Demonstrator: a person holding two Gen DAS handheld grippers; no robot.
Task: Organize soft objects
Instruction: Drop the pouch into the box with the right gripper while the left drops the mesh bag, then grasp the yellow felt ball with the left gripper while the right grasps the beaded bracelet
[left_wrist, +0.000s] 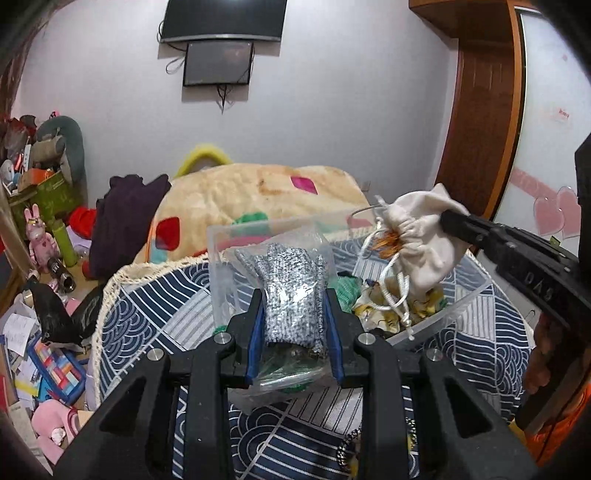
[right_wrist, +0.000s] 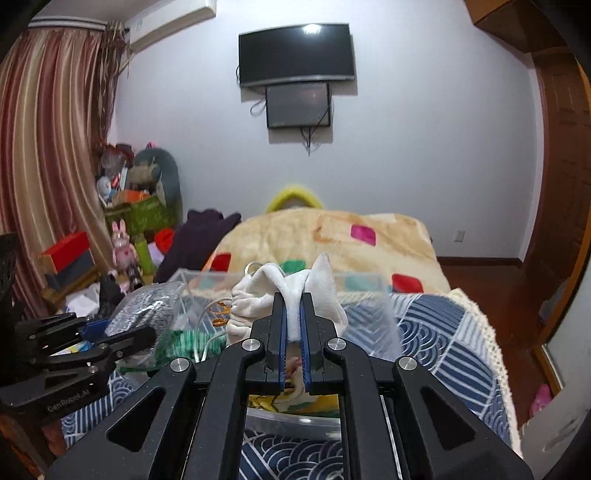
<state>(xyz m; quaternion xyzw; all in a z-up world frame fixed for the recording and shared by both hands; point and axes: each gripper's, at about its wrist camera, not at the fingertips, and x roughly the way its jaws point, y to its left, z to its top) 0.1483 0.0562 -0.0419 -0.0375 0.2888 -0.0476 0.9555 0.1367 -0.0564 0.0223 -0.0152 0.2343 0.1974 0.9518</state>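
Note:
My left gripper (left_wrist: 293, 299) is shut on a clear plastic bag holding grey knit gloves (left_wrist: 290, 291), held above the near left edge of a clear plastic bin (left_wrist: 465, 299). My right gripper (right_wrist: 293, 299) is shut on a cream drawstring pouch (right_wrist: 266, 302), which hangs over the bin; in the left wrist view the pouch (left_wrist: 421, 236) dangles white cords above the bin. The bin holds green and yellow soft items (left_wrist: 384, 306). The bagged gloves (right_wrist: 147, 306) and left gripper (right_wrist: 96, 332) show at the left of the right wrist view.
The bin sits on a blue and white patterned cloth (left_wrist: 147, 306) on the bed. A beige blanket (left_wrist: 258, 192) and a dark purple garment (left_wrist: 122, 221) lie behind. Cluttered toys and boxes (left_wrist: 40, 177) crowd the left floor. A wooden wardrobe (left_wrist: 480, 110) stands at right.

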